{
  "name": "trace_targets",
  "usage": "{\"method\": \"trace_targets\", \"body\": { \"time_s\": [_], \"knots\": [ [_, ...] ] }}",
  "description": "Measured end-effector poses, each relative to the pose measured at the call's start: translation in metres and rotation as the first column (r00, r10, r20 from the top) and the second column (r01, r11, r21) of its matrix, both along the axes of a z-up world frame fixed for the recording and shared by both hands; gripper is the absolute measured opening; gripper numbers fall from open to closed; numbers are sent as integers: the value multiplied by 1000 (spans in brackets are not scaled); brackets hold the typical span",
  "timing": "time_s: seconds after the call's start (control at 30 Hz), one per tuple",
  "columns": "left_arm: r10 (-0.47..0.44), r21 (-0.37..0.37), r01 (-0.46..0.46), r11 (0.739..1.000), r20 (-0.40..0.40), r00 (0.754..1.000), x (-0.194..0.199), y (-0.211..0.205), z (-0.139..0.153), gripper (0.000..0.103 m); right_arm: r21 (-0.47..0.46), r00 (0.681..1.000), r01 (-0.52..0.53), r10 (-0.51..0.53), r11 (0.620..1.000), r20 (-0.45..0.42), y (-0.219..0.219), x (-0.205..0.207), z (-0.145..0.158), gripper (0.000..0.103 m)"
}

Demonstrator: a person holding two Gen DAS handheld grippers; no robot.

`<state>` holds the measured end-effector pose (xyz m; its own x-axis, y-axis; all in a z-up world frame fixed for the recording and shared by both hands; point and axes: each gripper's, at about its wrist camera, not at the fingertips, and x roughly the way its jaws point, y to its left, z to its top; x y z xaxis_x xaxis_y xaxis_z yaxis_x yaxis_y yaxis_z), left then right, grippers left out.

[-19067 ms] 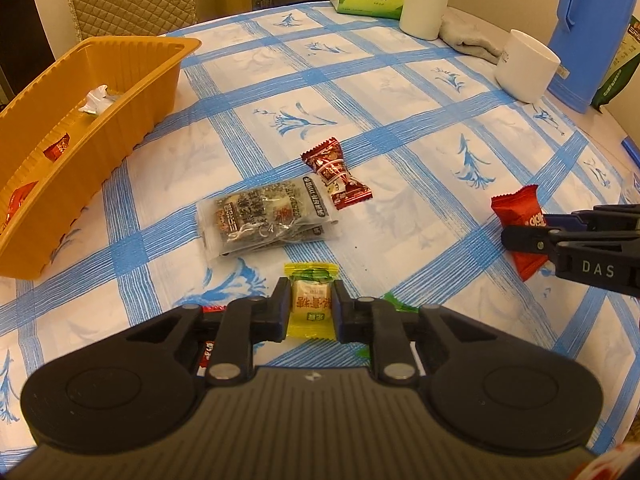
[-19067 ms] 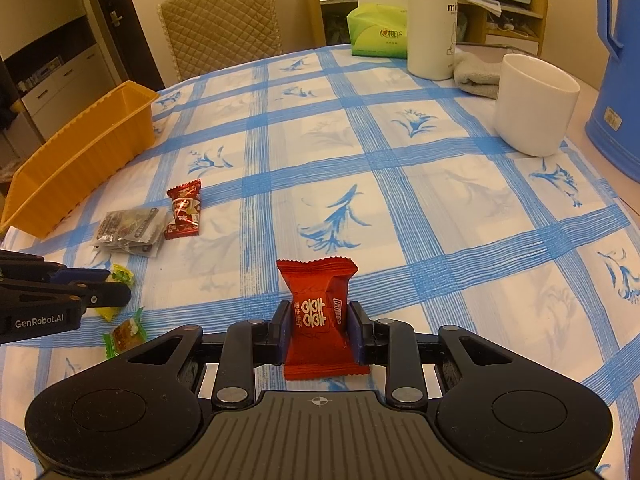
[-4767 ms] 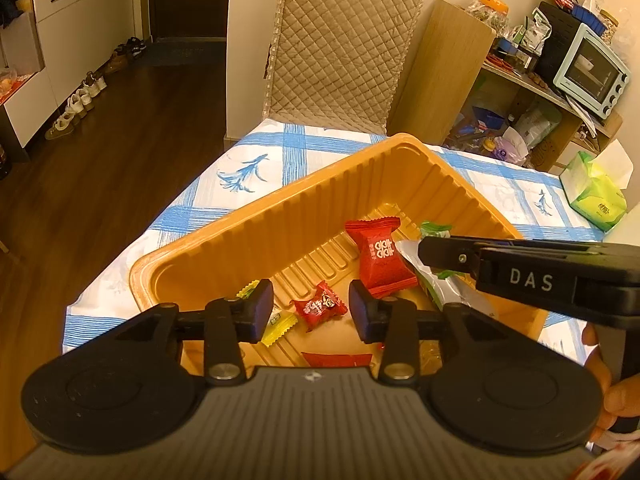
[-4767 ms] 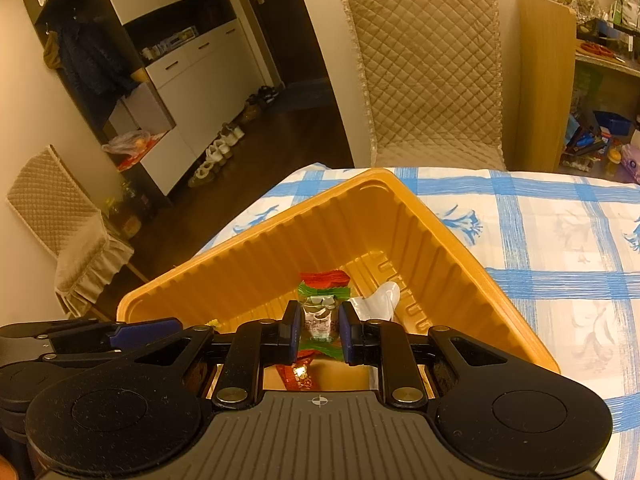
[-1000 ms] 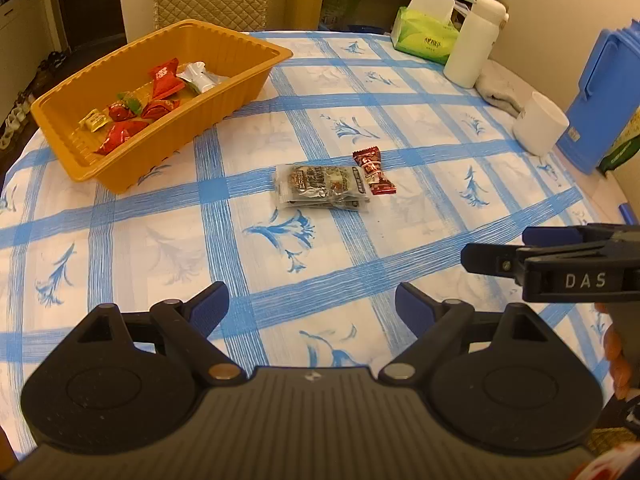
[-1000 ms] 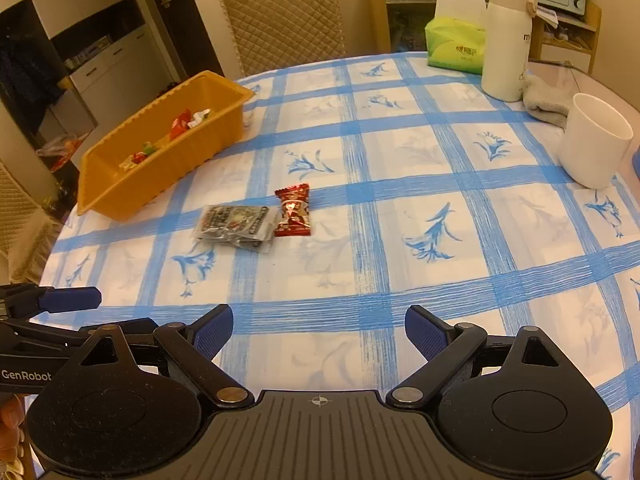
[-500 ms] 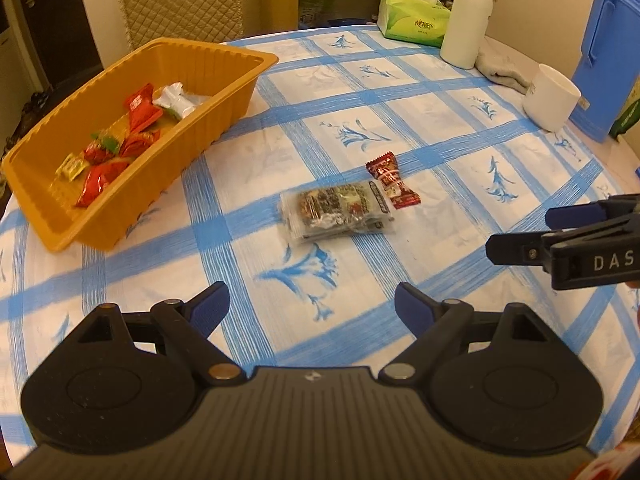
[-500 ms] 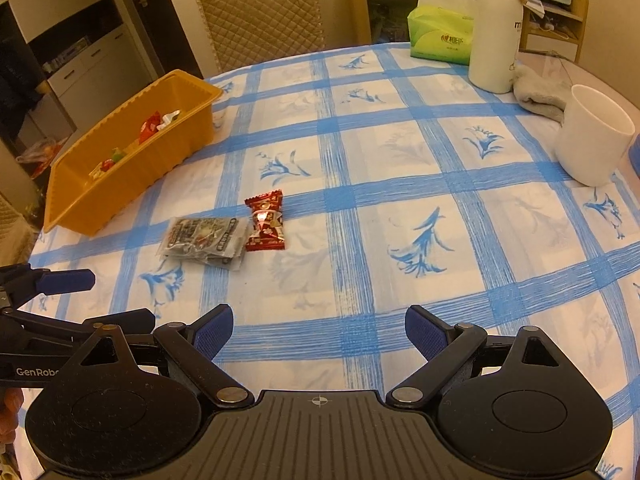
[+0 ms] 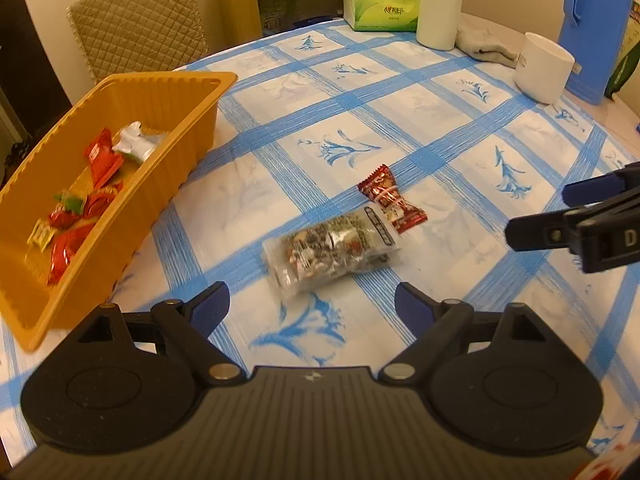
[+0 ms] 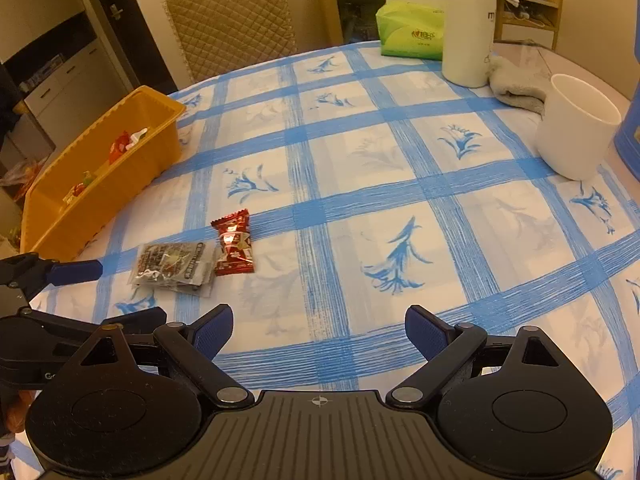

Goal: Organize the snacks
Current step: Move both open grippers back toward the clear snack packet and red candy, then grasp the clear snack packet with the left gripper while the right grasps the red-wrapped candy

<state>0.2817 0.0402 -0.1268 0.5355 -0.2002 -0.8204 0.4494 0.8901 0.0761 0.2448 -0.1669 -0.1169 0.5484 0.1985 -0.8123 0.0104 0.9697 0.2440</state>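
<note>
Two snacks lie side by side on the blue-checked tablecloth: a clear packet of dark mixed snack [image 9: 330,252] [image 10: 172,266] and a dark red wrapped candy [image 9: 392,198] [image 10: 234,244]. The orange tray [image 9: 140,200] [image 10: 132,184] on the left holds several wrapped candies. My left gripper [image 9: 312,308] hangs wide open just short of the clear packet, nothing between its fingers; it also shows in the right wrist view as the left gripper [image 10: 80,292]. My right gripper [image 10: 319,330] is wide open and empty over bare cloth, right of the snacks; its fingers [image 9: 536,232] enter the left wrist view from the right.
At the back stand a green tissue box [image 10: 412,30], a white bottle [image 10: 468,24], a grey cloth [image 10: 516,88], a white cup [image 10: 576,128] and a blue jug [image 9: 596,28]. A quilted chair [image 10: 232,20] stands behind the table.
Both grippers have come closer to the two snacks and slightly lower. The left one rolled, so the tray and packet now sit larger and nearer. Both stay open.
</note>
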Motion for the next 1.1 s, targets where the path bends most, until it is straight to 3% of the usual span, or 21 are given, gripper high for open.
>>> {"method": "trace_targets", "body": {
  "time_s": [0.23,0.83,0.97,1.1],
  "knots": [
    [-20,32,20,999,6,1000,19,-4,-8,89,4,999,32,-32,999,-9,-7,3,-2,92],
    [5,21,-5,1000,25,1000,55,-6,-7,87,-2,998,56,-56,998,-20,-11,18,-5,92],
    [-11,6,11,1000,17,1000,58,-7,-9,80,-1,998,53,-53,999,-24,-9,22,-7,92],
    [-31,-17,31,999,-3,1000,57,-7,-12,61,-1,999,46,-46,999,-20,-7,24,-8,92]
  ]
}}
